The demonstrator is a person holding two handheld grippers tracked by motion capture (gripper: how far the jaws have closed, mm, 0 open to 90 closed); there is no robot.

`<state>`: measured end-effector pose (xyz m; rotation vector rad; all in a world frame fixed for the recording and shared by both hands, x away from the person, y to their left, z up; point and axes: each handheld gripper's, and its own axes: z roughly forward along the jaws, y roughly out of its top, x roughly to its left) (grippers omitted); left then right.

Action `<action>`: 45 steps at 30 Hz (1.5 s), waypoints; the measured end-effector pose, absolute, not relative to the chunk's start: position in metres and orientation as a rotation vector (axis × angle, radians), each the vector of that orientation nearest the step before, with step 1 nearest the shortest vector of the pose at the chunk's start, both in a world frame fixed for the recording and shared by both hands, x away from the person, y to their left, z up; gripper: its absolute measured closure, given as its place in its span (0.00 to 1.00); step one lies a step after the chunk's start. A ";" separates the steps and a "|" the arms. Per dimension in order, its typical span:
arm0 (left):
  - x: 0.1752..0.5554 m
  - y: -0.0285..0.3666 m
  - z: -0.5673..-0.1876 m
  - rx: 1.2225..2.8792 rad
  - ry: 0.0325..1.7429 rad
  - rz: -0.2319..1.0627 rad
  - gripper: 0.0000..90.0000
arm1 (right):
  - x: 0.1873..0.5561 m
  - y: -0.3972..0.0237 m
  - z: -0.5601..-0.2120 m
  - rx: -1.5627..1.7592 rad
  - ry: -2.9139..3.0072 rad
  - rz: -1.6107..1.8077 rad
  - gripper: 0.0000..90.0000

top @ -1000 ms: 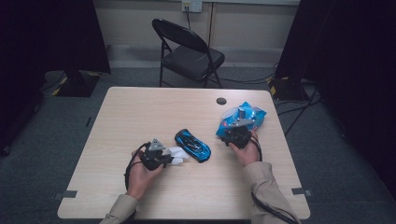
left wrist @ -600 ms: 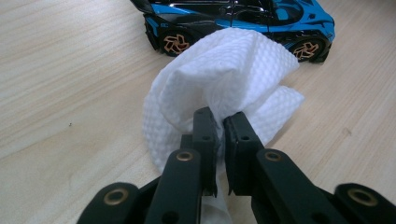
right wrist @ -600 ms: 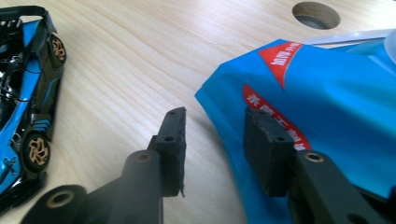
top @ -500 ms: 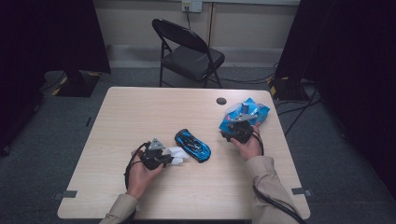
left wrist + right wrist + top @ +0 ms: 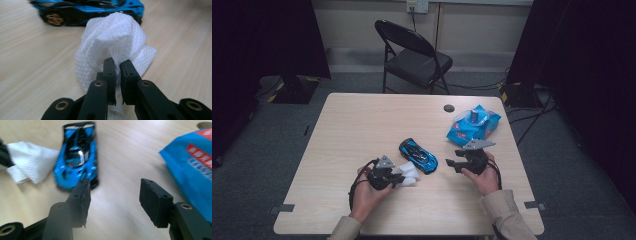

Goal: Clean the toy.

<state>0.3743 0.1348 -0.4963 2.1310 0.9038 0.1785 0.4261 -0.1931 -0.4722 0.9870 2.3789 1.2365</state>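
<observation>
The left tool (image 5: 399, 176) is sitting low on the wooden bench (image 5: 362, 125), and its two black jaws are squeezing tight on a crumpled white paper towel (image 5: 112, 42). The towel is lying on the bench just beside the blue toy car (image 5: 418, 155), close to the car's near end. The right tool (image 5: 451, 163) is hovering on the other side of the car with its jaws apart. They have just been opening, and nothing is sitting between them. The car is resting flat on the bench between the two tools. A blue wipes packet (image 5: 474, 125) is lying behind the right tool, near the far right corner.
</observation>
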 end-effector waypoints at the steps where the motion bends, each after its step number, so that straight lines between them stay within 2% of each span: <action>1: 0.373 0.131 -0.497 2.125 0.897 0.175 0.93 | 0.421 -0.191 -0.472 0.960 2.387 1.226 0.47; 13: 0.372 0.089 -0.498 2.175 0.756 0.122 0.89 | 0.388 -0.146 -0.468 0.707 2.526 1.253 0.49; 22: 0.367 0.100 -0.487 2.147 0.770 0.163 0.62 | 0.382 -0.130 -0.468 0.632 2.560 1.291 0.53; 25: 0.370 0.111 -0.476 2.123 0.801 0.240 0.49 | 0.381 -0.122 -0.470 0.615 2.583 1.301 0.53; 29: 0.384 0.118 -0.464 2.079 0.824 0.331 0.37 | 0.378 -0.112 -0.476 0.586 2.614 1.275 0.53; 33: 0.402 0.114 -0.458 2.076 0.797 0.372 0.31 | 0.377 -0.104 -0.485 0.571 2.645 1.217 0.50; 37: 0.420 0.105 -0.459 2.099 0.784 0.386 0.27 | 0.376 -0.103 -0.492 0.572 2.651 1.190 0.51; 43: 0.441 0.085 -0.464 2.150 0.775 0.366 0.23 | 0.375 -0.102 -0.502 0.625 2.642 1.196 0.58; 45: 0.447 0.080 -0.467 2.171 0.766 0.367 0.23 | 0.375 -0.102 -0.502 0.642 2.629 1.199 0.63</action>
